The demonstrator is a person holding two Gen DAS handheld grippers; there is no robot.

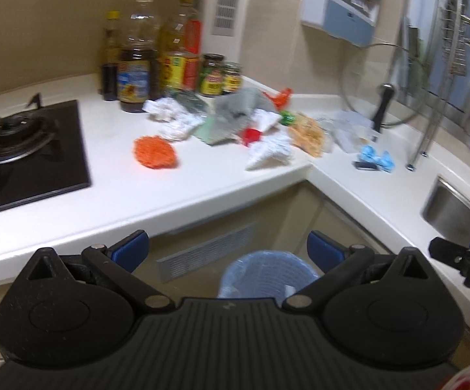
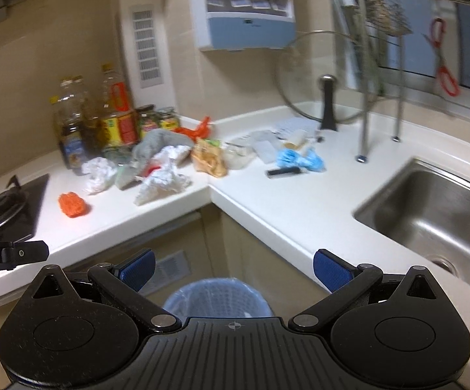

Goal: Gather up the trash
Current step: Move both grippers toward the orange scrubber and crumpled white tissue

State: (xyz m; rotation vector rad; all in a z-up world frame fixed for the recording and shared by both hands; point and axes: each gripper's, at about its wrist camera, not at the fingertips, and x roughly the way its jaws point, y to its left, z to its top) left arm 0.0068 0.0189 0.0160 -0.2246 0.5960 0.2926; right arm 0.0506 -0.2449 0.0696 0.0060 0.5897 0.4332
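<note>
Left wrist view showed the left gripper [image 1: 227,249] spread wide and empty above a lined bin [image 1: 269,273] on the floor; the right gripper [image 2: 234,270] likewise gaped empty. Trash [image 1: 269,148] lay heaped in the counter [image 1: 170,191] corner. Best practice seemed to be reaching the nearest crumpled paper first, avoiding the bottles [image 1: 137,61].

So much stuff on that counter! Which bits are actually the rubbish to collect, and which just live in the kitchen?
For the job:
crumpled white paper
orange net scrap
snack wrapper
blue plastic scraps
bin

Just kitchen things:
oil and sauce bottles
gas burner
sink
glass lid
</note>
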